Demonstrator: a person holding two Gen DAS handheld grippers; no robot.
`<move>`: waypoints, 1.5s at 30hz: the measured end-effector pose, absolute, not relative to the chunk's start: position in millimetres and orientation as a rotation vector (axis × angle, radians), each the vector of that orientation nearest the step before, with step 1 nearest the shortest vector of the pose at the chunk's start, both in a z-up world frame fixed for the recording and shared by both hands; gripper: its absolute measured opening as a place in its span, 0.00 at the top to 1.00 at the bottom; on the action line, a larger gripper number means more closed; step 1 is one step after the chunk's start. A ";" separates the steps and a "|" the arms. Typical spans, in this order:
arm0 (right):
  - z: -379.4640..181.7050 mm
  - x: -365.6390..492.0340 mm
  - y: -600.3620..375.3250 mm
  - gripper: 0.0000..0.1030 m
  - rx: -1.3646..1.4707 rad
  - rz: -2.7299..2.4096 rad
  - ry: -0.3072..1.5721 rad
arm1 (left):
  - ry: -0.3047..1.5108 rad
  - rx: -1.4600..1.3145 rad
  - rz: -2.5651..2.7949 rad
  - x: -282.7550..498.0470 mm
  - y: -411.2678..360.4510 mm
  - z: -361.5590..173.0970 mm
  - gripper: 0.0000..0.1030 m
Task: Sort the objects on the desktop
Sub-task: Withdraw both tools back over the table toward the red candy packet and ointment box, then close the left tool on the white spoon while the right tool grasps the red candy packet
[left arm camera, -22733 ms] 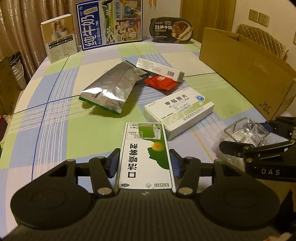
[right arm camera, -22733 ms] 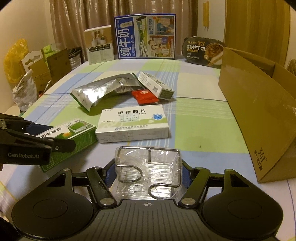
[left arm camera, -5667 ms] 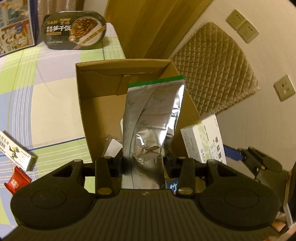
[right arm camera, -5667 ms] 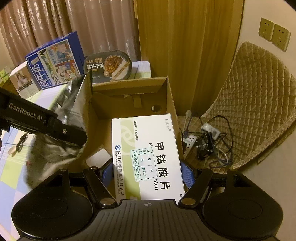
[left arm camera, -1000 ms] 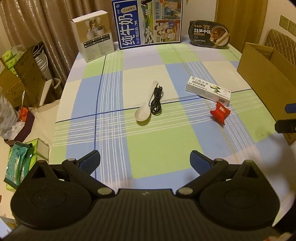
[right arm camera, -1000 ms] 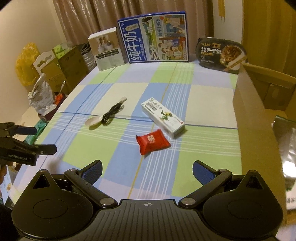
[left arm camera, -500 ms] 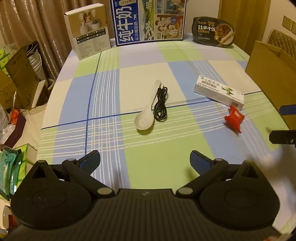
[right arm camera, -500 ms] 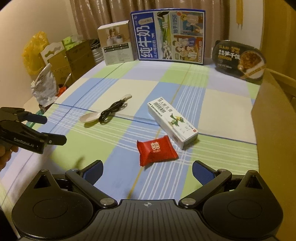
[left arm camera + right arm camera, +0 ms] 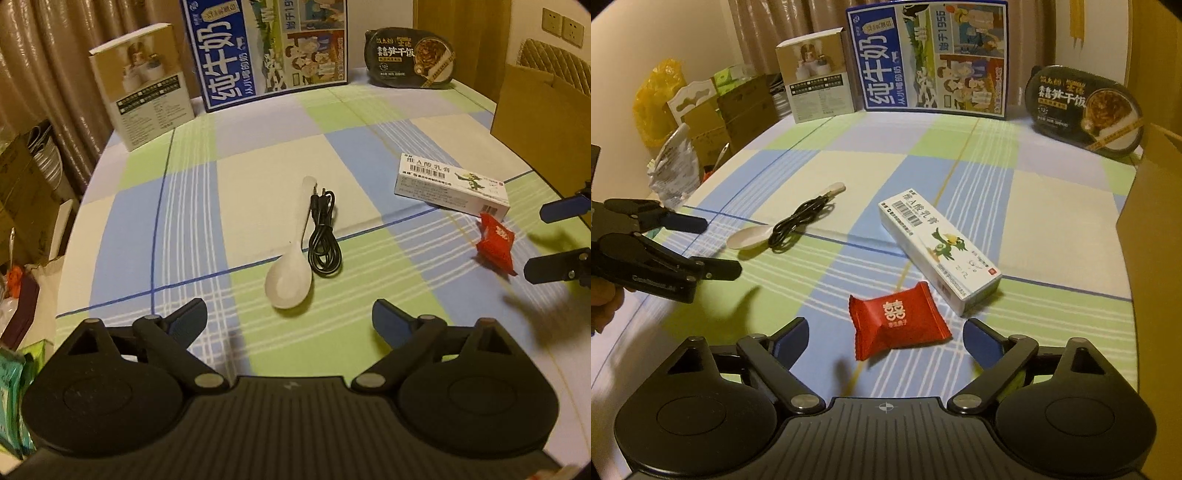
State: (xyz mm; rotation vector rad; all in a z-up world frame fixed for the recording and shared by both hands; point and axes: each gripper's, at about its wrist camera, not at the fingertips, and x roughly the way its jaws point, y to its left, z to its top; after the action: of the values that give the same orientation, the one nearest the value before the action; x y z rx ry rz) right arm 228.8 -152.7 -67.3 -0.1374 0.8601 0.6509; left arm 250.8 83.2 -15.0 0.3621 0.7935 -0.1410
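Note:
A white spoon point(image 9: 289, 273) and a coiled black cable point(image 9: 324, 236) lie side by side mid-table, just ahead of my open, empty left gripper point(image 9: 289, 321). A red candy packet point(image 9: 895, 319) lies just ahead of the gap of my open, empty right gripper point(image 9: 884, 338). A long white medicine box point(image 9: 940, 251) lies just beyond the packet. The left wrist view shows the packet point(image 9: 495, 245), the box point(image 9: 452, 186) and the right gripper's fingers point(image 9: 557, 271) at the right edge. The right wrist view shows the spoon point(image 9: 751, 236), the cable point(image 9: 798, 223) and the left gripper point(image 9: 716, 245).
A cardboard box point(image 9: 1156, 229) stands at the table's right edge. A blue milk carton point(image 9: 932, 55), a small white box point(image 9: 820, 81) and a black meal tub point(image 9: 1084, 107) stand along the far edge. Clutter and bags point(image 9: 672, 166) sit beyond the table's left side.
Both grippers have moved forward and lower over the table. The spoon and cable are closer to the left gripper; the red packet is now near the right gripper's gap.

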 end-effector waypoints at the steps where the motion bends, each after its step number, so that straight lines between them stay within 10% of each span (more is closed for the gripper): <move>1: -68.1 230.0 -152.3 0.16 -0.137 0.652 0.860 | 0.799 0.360 -0.151 253.3 83.9 -16.7 0.14; 26: -88.8 252.6 -145.5 0.30 -0.160 0.658 0.883 | 0.775 0.321 -0.180 286.0 92.5 -34.2 0.71; 45: -82.8 222.6 -135.6 0.60 -0.194 0.709 0.906 | 0.844 0.279 -0.176 241.4 89.4 -30.4 0.73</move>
State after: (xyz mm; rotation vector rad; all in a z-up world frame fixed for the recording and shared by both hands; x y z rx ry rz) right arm 222.6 -135.6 -82.8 -0.1942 0.9061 0.7088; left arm 241.4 89.4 -30.4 0.2793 0.8440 -0.1764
